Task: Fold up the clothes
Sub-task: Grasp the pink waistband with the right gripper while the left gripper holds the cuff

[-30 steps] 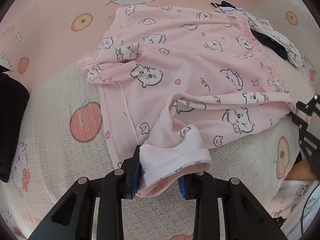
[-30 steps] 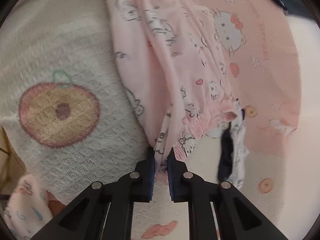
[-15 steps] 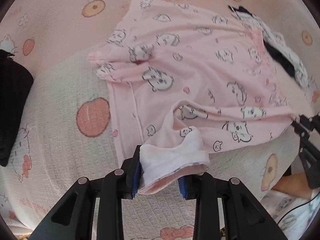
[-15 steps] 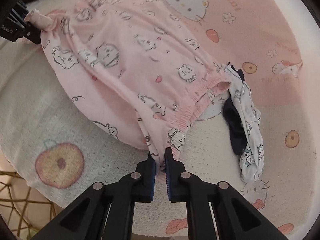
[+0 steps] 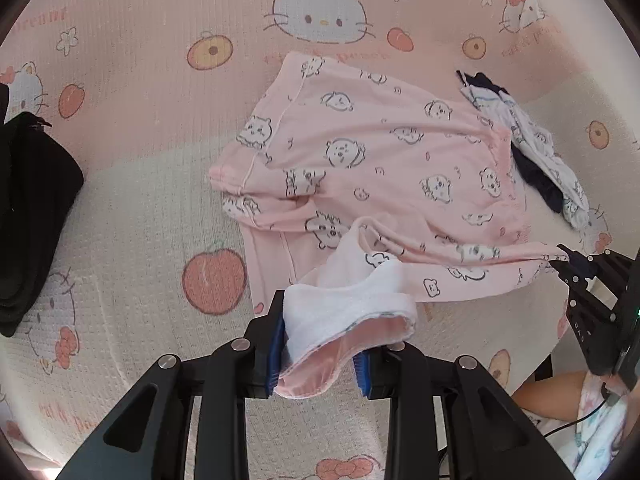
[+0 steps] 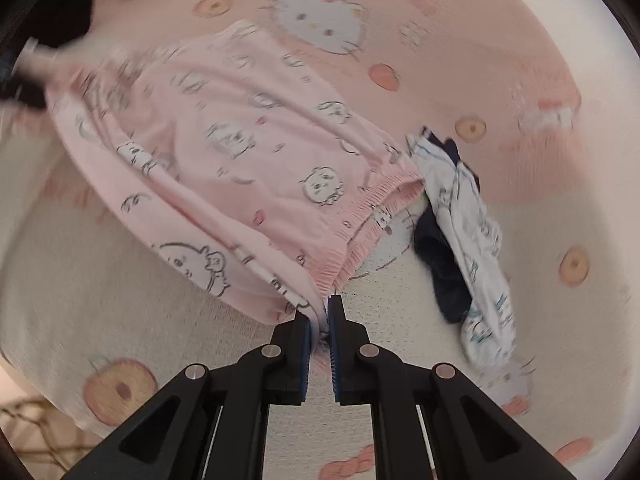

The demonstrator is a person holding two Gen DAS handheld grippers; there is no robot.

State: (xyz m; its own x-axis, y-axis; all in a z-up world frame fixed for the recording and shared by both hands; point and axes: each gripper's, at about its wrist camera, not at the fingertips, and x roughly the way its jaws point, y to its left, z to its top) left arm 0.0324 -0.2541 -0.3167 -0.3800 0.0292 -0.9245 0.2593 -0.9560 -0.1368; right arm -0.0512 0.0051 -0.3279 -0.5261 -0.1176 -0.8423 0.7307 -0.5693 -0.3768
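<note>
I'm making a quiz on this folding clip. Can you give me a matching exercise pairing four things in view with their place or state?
Things:
1. pink pyjama bottoms
2. left gripper
3. right gripper
4. black bag

States:
A. shut on the waistband corner
B. lying at the left edge of the left camera's view
C. shut on a leg cuff
D. stretched between both grippers

Pairs: 1-D, 2-C, 3-A, 4-B

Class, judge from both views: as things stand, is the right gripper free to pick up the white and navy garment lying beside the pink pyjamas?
Probably not: the right gripper is shut on the pink pyjamas. The white and navy garment lies uncovered nearby.
</note>
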